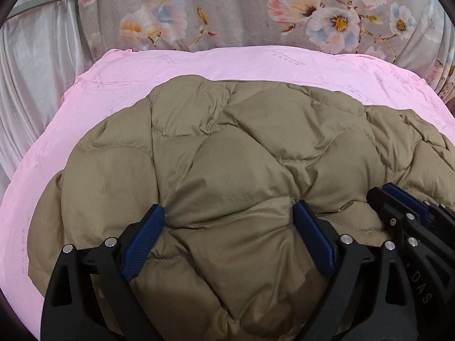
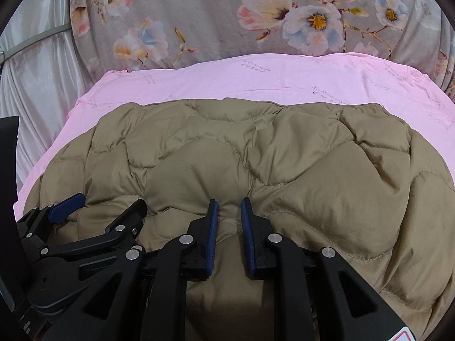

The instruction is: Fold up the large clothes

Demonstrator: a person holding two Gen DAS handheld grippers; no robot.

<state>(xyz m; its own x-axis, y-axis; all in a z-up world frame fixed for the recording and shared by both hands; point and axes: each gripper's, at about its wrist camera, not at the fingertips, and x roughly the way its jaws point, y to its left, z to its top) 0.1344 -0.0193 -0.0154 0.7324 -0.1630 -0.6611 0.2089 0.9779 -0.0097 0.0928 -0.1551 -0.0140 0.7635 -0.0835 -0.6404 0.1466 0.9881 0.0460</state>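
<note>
the tan quilted jacket (image 1: 241, 153) lies spread on the pink sheet (image 1: 85, 108), the floral quilt (image 1: 227, 8) beyond its far edge. my left gripper (image 1: 229, 213) stands wide over the jacket's near edge, puffy fabric bulging between its fingers. my right gripper (image 2: 229, 207), just beside it, is narrow (a small fold sits in the gap; whether it's pinched, i cannot tell).

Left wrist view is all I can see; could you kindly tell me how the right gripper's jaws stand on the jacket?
Observer: The right gripper is nearly closed, pinching a fold of the tan jacket.
Operator: Thank you. Does the jacket's right side run off the pink sheet?
Observer: No, a strip of sheet shows beyond the jacket's right edge.
</note>
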